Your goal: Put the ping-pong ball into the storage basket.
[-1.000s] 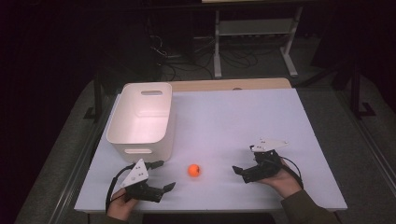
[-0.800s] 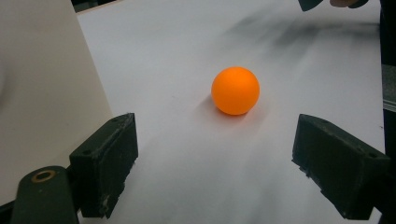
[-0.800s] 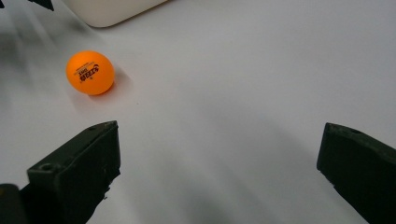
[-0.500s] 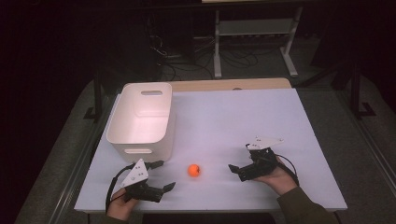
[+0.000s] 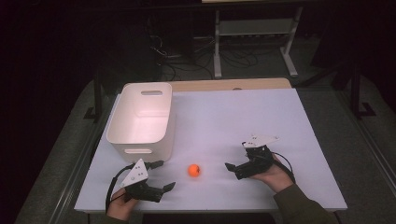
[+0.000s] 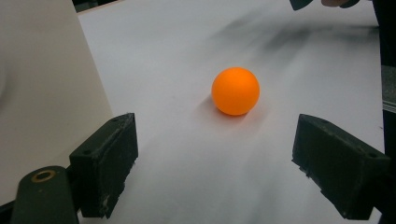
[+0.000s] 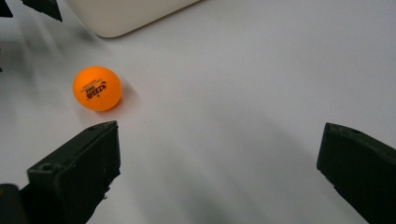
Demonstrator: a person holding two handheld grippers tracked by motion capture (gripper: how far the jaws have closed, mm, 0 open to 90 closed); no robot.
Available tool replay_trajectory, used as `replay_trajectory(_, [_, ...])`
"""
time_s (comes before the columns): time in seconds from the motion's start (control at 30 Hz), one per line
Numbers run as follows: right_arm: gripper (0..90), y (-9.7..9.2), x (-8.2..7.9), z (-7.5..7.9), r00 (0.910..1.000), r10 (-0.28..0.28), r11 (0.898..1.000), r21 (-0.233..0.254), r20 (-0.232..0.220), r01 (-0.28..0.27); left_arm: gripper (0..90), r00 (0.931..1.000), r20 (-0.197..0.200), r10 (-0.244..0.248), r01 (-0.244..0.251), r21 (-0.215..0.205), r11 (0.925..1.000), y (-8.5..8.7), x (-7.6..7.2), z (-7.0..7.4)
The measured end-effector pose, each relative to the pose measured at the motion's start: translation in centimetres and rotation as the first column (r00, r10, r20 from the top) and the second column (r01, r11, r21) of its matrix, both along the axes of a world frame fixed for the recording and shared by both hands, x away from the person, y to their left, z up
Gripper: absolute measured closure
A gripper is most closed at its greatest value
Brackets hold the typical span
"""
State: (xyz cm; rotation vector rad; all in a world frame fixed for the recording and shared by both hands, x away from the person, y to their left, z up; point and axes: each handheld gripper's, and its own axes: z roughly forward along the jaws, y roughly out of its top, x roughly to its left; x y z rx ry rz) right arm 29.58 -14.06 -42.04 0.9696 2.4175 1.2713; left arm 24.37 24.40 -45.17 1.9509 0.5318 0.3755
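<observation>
An orange ball point(image 5: 194, 170) lies on the white table point(image 5: 243, 116) near its front edge. My left gripper point(image 5: 166, 174) rests on the table left of the ball, open, with its jaws pointing at it. My right gripper point(image 5: 235, 157) sits to the ball's right, also open and empty. In the left gripper view the ball point(image 6: 235, 91) lies ahead of the open left gripper point(image 6: 219, 163), a little beyond the jaw tips. From the right gripper point(image 7: 219, 168) the ball point(image 7: 97, 88), with dark print on it, lies ahead and to the left, past the left jaw.
A white plastic bin point(image 5: 140, 116) with handle slots stands empty at the table's left, just behind my left gripper; its wall point(image 6: 42, 93) is close on that gripper's left. Dark floor, cables and a metal rack point(image 5: 252, 32) lie beyond the table.
My right gripper has slid a little to the left, closer to the ball. The left gripper and the ball have stayed in place.
</observation>
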Motion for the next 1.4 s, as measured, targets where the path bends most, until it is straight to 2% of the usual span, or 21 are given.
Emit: replay_trajectory(1.4, [0.0,2.4,1.3,0.6,0.9992,0.038,0.999,0.002,0.013,-0.038,14.2,1.0000,0.000,0.000,0.000,-0.001,1.0000,0.0,0.0,0.0])
